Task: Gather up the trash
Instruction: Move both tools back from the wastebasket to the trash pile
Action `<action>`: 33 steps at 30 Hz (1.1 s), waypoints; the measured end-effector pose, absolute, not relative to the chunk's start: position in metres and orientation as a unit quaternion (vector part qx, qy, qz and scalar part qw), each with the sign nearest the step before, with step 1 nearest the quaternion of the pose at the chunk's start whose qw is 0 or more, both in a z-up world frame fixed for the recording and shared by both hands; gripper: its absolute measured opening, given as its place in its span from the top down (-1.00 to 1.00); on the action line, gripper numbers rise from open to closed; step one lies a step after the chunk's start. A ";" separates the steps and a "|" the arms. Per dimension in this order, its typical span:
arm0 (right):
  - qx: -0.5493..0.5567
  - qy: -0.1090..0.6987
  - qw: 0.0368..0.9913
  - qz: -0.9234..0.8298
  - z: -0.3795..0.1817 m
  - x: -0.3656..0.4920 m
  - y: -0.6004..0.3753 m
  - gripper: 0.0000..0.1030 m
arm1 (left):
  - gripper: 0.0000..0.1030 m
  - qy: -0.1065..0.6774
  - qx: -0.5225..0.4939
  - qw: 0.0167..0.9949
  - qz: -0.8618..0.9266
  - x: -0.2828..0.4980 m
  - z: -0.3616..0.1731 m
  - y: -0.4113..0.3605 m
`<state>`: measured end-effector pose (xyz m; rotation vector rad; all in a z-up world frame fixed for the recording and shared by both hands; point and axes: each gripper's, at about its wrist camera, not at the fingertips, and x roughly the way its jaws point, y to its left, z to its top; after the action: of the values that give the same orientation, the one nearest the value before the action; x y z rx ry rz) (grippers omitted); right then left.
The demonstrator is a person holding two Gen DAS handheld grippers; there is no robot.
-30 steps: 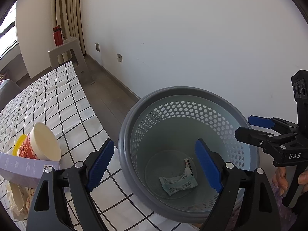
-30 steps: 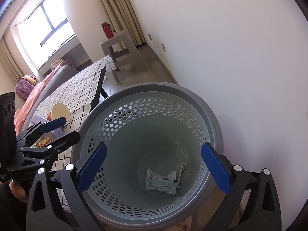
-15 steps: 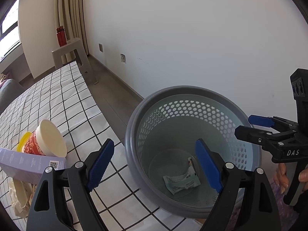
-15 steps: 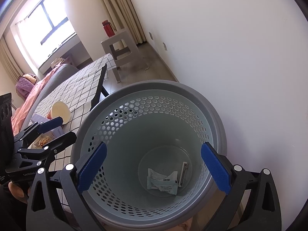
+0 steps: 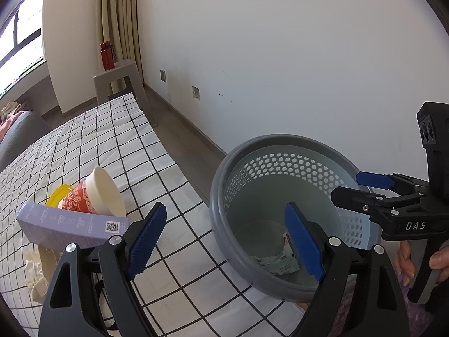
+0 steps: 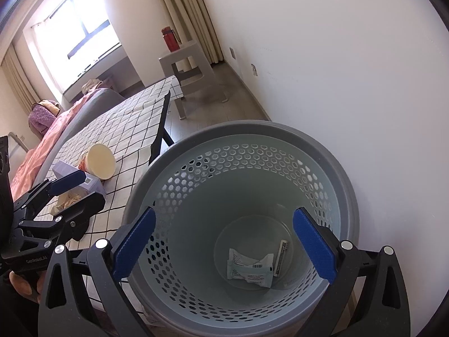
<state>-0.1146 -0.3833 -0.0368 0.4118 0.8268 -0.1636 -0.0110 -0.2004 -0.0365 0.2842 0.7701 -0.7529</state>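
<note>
A grey perforated waste basket (image 5: 221,185) (image 6: 322,146) stands beside the checked table, with a crumpled pale wrapper (image 6: 249,268) (image 5: 276,262) at its bottom. On the table lie a tipped red paper cup (image 5: 95,196) (image 6: 99,161), a lilac box (image 5: 70,224) (image 6: 92,181) and crumpled tissue (image 5: 35,269). My left gripper (image 5: 224,241) is open and empty above the table's edge next to the basket. My right gripper (image 6: 224,247) is open and empty over the basket's mouth.
The checked tablecloth (image 5: 84,146) ends at the basket. A white wall (image 5: 280,56) runs close behind the basket. A grey stool (image 6: 185,61) with a red bottle (image 6: 169,38) stands farther along the wall. A bed (image 6: 56,118) lies to the left.
My left gripper has swung left, away from the basket toward the table, so the cup and box show more fully. The right gripper has stayed over the basket.
</note>
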 end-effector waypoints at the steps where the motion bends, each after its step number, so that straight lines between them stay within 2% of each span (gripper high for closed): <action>1: 0.199 0.398 0.892 -0.075 -0.036 -0.112 -0.380 -0.87 | -0.60 0.365 0.133 0.851 -0.352 -0.011 -0.036 -0.196; 33: 0.141 0.404 0.904 0.021 -0.027 -0.047 -0.244 -0.87 | -0.60 0.350 0.055 0.927 -0.120 -0.004 -0.016 -0.010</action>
<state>-0.0470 -0.2440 -0.0266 0.2919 0.8345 0.0426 -0.0044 -0.0100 -0.0162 0.1124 0.7182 -0.2459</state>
